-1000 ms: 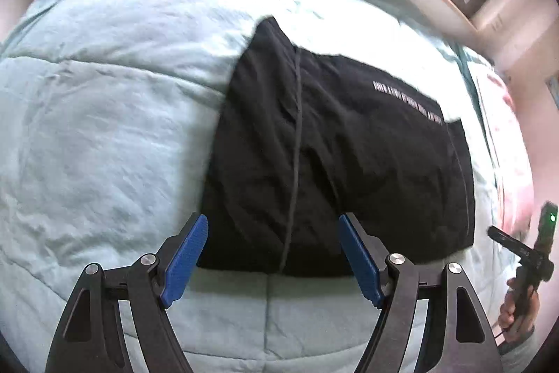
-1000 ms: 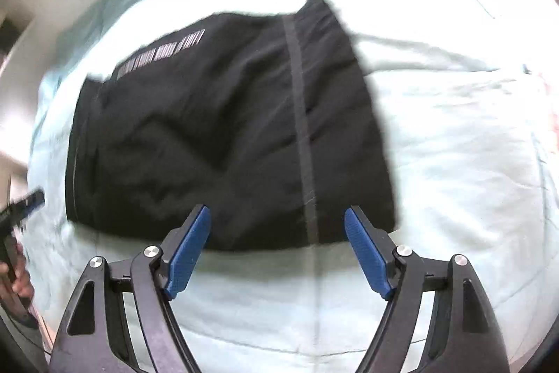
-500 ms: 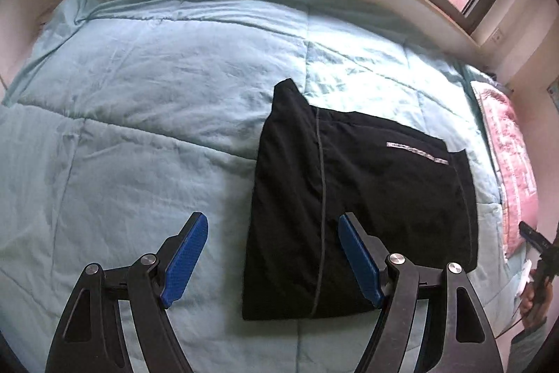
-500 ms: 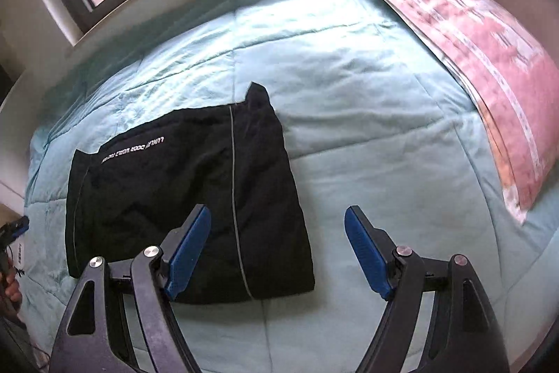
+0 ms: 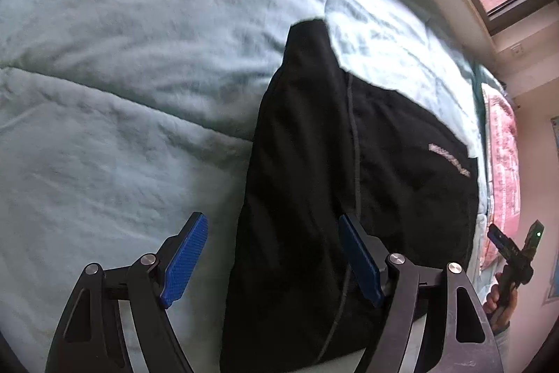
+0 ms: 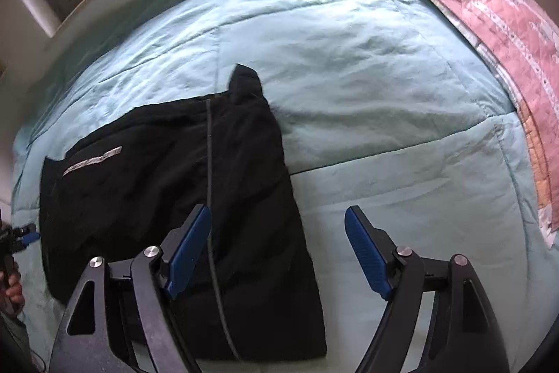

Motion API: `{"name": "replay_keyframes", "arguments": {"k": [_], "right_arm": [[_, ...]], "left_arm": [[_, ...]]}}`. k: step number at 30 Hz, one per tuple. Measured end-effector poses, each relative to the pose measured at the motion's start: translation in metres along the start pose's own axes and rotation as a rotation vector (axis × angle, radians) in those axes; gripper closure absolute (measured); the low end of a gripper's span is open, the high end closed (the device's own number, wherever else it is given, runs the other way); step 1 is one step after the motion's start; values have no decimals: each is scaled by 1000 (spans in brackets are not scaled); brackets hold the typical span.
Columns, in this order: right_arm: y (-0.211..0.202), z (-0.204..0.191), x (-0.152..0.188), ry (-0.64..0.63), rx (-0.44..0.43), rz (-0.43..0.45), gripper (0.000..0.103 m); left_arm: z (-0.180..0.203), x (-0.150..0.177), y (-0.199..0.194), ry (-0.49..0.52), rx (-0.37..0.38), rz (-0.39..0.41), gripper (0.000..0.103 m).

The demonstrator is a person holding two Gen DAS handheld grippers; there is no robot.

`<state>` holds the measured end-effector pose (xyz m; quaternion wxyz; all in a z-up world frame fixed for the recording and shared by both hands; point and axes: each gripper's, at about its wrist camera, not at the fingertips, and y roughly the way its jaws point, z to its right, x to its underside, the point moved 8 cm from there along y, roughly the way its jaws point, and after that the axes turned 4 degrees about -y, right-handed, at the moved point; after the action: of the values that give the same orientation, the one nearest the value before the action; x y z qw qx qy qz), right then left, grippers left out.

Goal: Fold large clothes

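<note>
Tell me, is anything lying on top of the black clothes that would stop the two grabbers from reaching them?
Nothing visible does. The black garment lies bare on the teal quilt, and the open left gripper and right gripper hover over it.

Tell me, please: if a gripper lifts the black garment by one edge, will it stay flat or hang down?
The black garment would probably droop; its soft creases suggest limp cloth. Its stacked folded layers may slide apart. The blue quilt beneath looks puffy, so pushing may bunch both.
</note>
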<state>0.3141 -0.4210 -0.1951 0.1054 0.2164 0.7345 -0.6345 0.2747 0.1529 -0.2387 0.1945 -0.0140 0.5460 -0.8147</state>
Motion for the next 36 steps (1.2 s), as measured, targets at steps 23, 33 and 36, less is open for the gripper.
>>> {"name": "replay_keyframes", "arguments": {"k": [23,33,36], "right_arm": [[90,-3,11,69,-203,-144,21],[117,4,23,191,-518,-280,15],[116,-1,27,150,-567,-308,15]], "left_arm": [[13,-5,67,-90,204,-75,25],[28,-6,60,-75,392,-75,53],[20,-11,62,-141,491,-111,53]]}}
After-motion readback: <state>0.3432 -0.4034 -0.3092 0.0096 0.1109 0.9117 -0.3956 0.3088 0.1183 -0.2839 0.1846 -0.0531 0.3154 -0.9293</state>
